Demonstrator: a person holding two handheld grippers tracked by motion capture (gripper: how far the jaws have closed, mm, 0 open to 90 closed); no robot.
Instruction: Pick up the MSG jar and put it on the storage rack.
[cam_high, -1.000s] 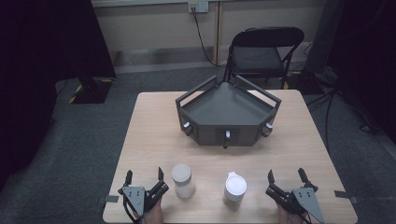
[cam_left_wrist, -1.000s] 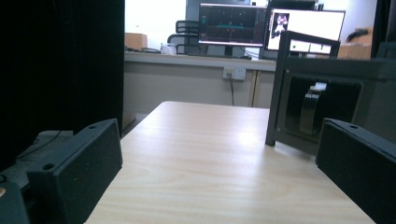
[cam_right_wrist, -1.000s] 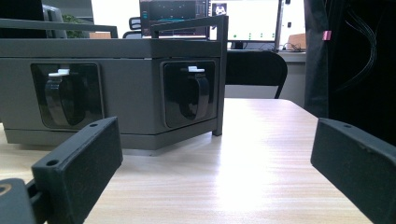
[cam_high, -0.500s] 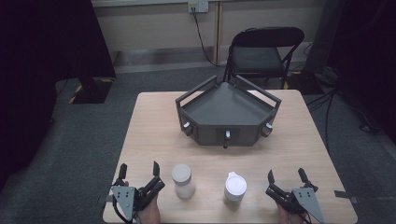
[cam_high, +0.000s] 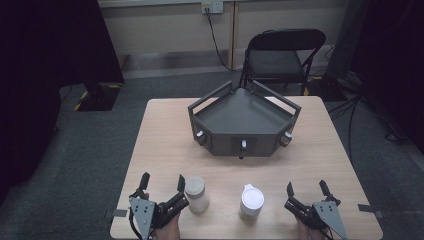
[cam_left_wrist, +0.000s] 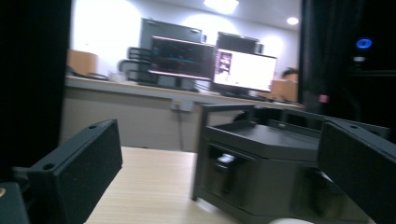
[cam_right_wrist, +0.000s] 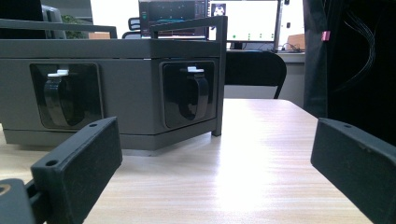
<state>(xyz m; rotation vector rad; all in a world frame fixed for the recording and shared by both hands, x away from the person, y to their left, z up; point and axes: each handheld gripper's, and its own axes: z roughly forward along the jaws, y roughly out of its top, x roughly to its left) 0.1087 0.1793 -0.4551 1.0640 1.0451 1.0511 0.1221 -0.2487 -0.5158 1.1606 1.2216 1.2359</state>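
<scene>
Two small white containers stand near the table's front edge: a frosted jar (cam_high: 195, 194) on the left and a white lidded cup (cam_high: 251, 201) on the right. My left gripper (cam_high: 163, 178) is open just left of the jar, its right jaw close beside the jar's lid. In the left gripper view the left gripper (cam_left_wrist: 219, 144) has nothing between its jaws and faces the dark grey fixture (cam_left_wrist: 266, 163). My right gripper (cam_high: 305, 186) rests open to the right of the cup. In the right gripper view the right gripper (cam_right_wrist: 215, 144) is empty above bare wood.
The dark grey angular fixture (cam_high: 243, 117) with raised rails stands at the table's middle back, with clip-like handles (cam_right_wrist: 192, 95) set in recesses on its front faces. A black folding chair (cam_high: 282, 55) stands behind the wooden table (cam_high: 160, 135).
My left gripper shifted left and tilted, then came right and forward, so its right jaw now stands beside the jar. The right gripper and both containers stayed put.
</scene>
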